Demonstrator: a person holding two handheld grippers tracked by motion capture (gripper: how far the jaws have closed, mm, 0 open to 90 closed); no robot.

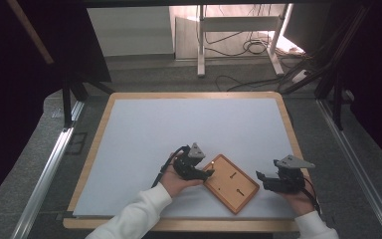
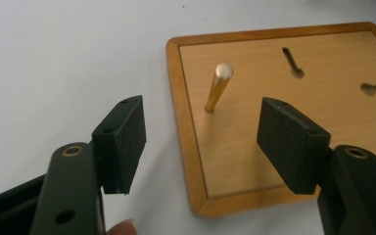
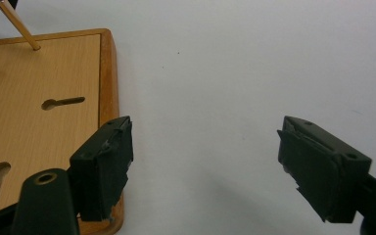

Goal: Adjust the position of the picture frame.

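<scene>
Left gripper view: the left gripper (image 2: pixel 200 142) is released beside the brass pin (image 2: pixel 219 87) standing in the wooden board (image 2: pixel 188 147); the right gripper (image 3: pixel 203 169) is released too.

Pin (image 2: pixel 219 87) upright in board (image 2: pixel 254 147) (corner)
</scene>
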